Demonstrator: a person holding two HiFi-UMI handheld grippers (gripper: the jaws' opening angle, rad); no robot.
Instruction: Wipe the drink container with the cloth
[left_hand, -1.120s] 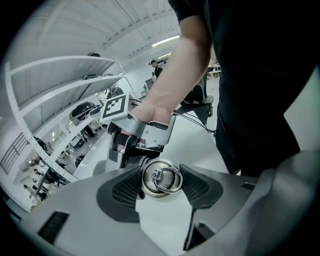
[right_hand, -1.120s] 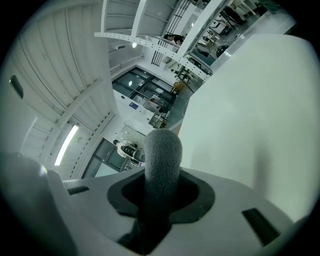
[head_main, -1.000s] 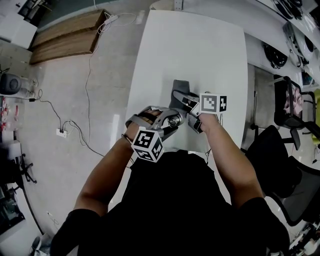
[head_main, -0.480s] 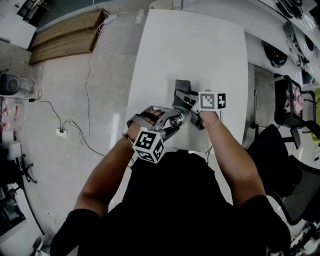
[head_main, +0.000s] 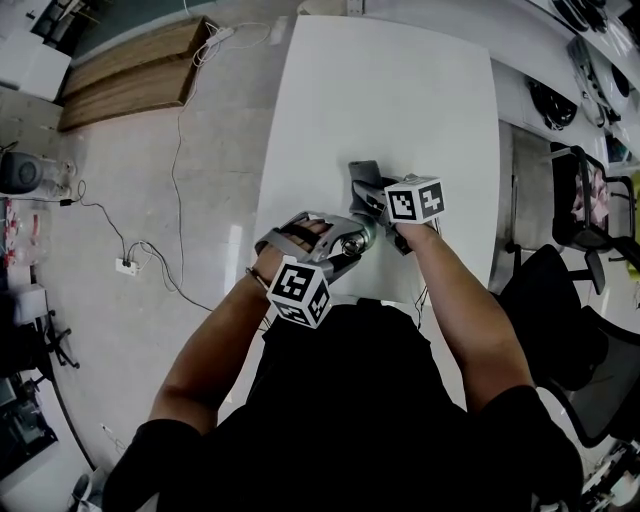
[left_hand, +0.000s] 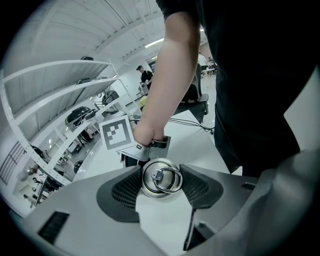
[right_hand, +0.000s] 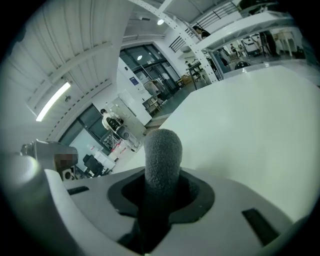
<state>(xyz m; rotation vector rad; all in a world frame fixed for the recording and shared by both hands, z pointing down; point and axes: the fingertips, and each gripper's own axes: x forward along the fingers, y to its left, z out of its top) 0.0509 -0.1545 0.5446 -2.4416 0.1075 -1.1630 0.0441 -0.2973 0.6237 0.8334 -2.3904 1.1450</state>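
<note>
Steel drink container (left_hand: 160, 178) clamped between fingers of the left gripper (left_hand: 160, 186), grey cloth (right_hand: 161, 155) pinched in the right gripper (right_hand: 161, 195).

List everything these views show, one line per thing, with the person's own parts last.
round steel drink container with a ring lid: one, silver, held by the left gripper
fuzzy grey cloth: one, grey, clamped by the right gripper, sticking out past its jaws
long white table: one, white, under both grippers
wooden boards: a few, brown, on the floor at upper left
white power strip: one, white, on the floor left of the table
black office chair: at least one, black, right of the table
left gripper: one, grey, jaws shut on the container
right gripper: one, grey, jaws shut on the cloth
forearms: two, bare
</note>
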